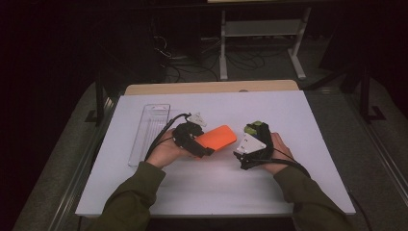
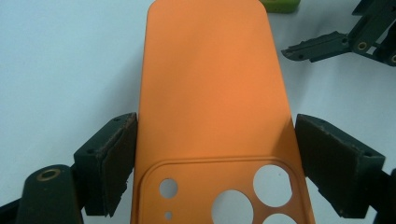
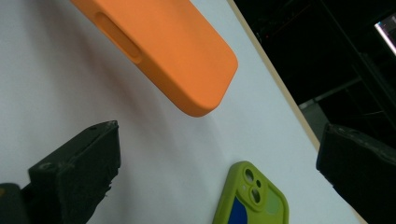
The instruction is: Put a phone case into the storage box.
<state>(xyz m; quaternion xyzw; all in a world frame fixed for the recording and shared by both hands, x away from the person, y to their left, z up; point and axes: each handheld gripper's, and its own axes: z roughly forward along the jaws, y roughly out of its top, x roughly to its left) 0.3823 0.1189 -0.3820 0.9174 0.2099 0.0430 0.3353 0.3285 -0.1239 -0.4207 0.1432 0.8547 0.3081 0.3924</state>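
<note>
The left hand-held gripper point(image 2: 215, 158) has its jaws pressed on both sides of the orange phone case point(image 2: 210, 88), holding it above the white desk point(image 1: 288, 115). The case's camera end is cut off at the bottom edge. The right hand-held gripper point(image 3: 219, 172) is wide open and holds nothing. A green phone case point(image 3: 252, 196) lies on the desk between its jaws, partly cut off. No writing can be read.
</note>
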